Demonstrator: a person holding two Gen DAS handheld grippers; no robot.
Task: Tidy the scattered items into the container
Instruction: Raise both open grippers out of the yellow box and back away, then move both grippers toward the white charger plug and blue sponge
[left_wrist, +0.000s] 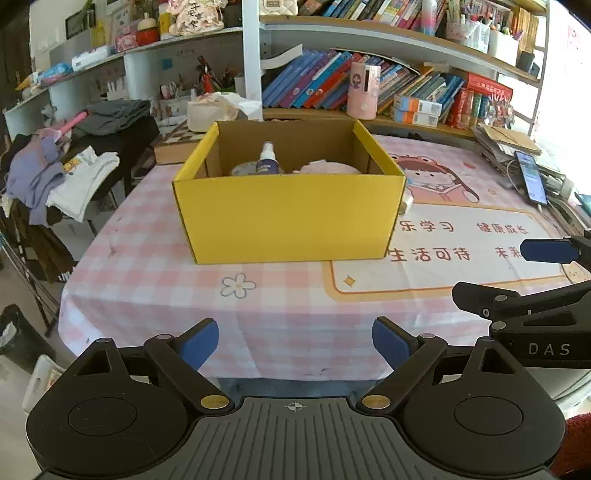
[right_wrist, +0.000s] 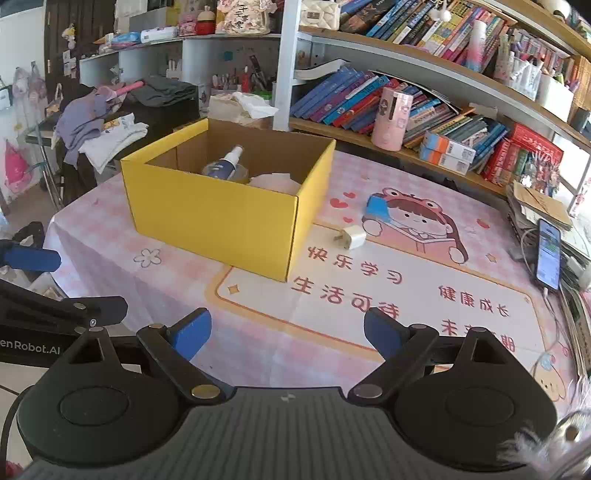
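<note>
The tabletop (right_wrist: 424, 295), covered in a pink-and-white checked cloth with a cartoon-girl print, is carrying all task items. The open yellow cardboard box (left_wrist: 288, 218) is standing upright toward the far left of the tabletop. Inside the box, a white spray bottle with a dark blue label (right_wrist: 223, 164) is leaning beside a crumpled pale pink item (right_wrist: 275, 182); what lies under them is hidden by the box wall.

Outside the box, a small blue rectangular packet (right_wrist: 376, 208) is lying on the cartoon print, to the right of the box. A white plug-in charger cube (right_wrist: 352, 237) is lying near the box's right corner, nearer than the packet and apart from it.

The left hand-held gripper (left_wrist: 295, 345) is hovering over the near edge of the tabletop, jaws spread wide and holding nothing. The right hand-held gripper (right_wrist: 288, 336) is hovering beside it to the right, jaws likewise spread wide and holding nothing.
</note>
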